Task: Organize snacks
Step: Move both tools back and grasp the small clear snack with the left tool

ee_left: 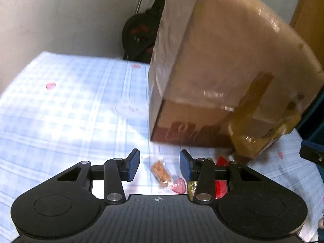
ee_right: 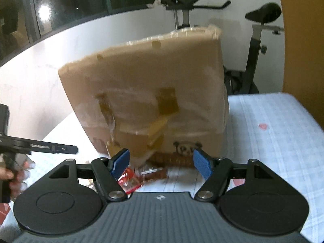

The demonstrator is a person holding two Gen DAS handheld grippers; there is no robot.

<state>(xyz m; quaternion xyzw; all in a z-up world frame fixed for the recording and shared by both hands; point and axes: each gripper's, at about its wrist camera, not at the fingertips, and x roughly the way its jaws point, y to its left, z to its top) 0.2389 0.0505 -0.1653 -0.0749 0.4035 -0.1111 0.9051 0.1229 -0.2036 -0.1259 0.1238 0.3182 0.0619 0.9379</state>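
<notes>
An exercise bike [ee_right: 255, 46] stands against the white wall [ee_right: 60, 64] just behind the far edge of the bed's blue-and-white checked sheet [ee_left: 70, 105], its black saddle and handlebars rising above that sheet. Dark window panes [ee_right: 70, 4] run along the top of the wall, left of the bike. A wooden panel [ee_right: 303, 50] stands right of the bike, beside the sheet's far right corner. Small pink marks [ee_left: 50, 85] dot the sheet.

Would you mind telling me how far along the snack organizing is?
Nothing looks sorted yet. Wrapped snacks, including an orange snack packet, lie loose on the checked cloth before the cardboard box. The left hand-held gripper is open above that packet; the right hand-held gripper is empty.
</notes>
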